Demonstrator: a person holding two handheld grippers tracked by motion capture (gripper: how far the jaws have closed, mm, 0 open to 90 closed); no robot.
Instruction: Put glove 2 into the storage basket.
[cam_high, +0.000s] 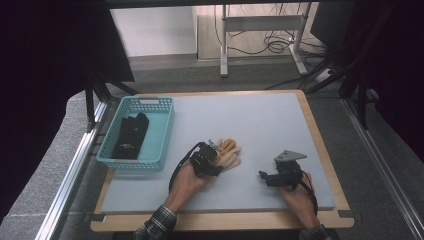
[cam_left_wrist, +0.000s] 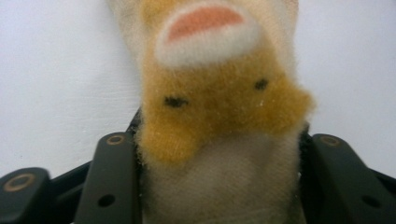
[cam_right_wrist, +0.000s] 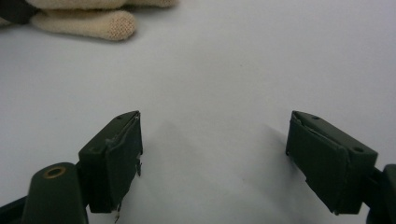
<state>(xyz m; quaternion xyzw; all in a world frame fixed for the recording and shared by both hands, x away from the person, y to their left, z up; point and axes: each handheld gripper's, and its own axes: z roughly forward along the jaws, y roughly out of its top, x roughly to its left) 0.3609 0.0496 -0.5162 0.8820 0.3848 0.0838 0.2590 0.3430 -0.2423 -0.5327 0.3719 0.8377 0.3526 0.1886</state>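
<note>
The left gripper (cam_left_wrist: 219, 186) has its two black jaws pressed in against both sides of a fuzzy cream glove with orange-brown patches (cam_left_wrist: 219, 112), so it's got a proper squeeze on the cuff end. From up high, that left gripper (cam_high: 206, 159) sits near the middle of the table, a bit toward the near edge, and the glove (cam_high: 230, 153) lies flat on the pale grey mat (cam_high: 260, 120) just to its right, fingers pointing off to the far right.

The right gripper (cam_right_wrist: 212, 154) is spread wide with nothing but bare mat between its jaws. In the high view it (cam_high: 280, 175) rests over at the near right, well apart from the glove, and one cream fingertip peeks into the top left of its own camera.

Further back on the left, a light blue plastic slotted basket (cam_high: 162, 127) sits at the mat's edge with a black glove (cam_high: 131, 135) lying inside it.
</note>
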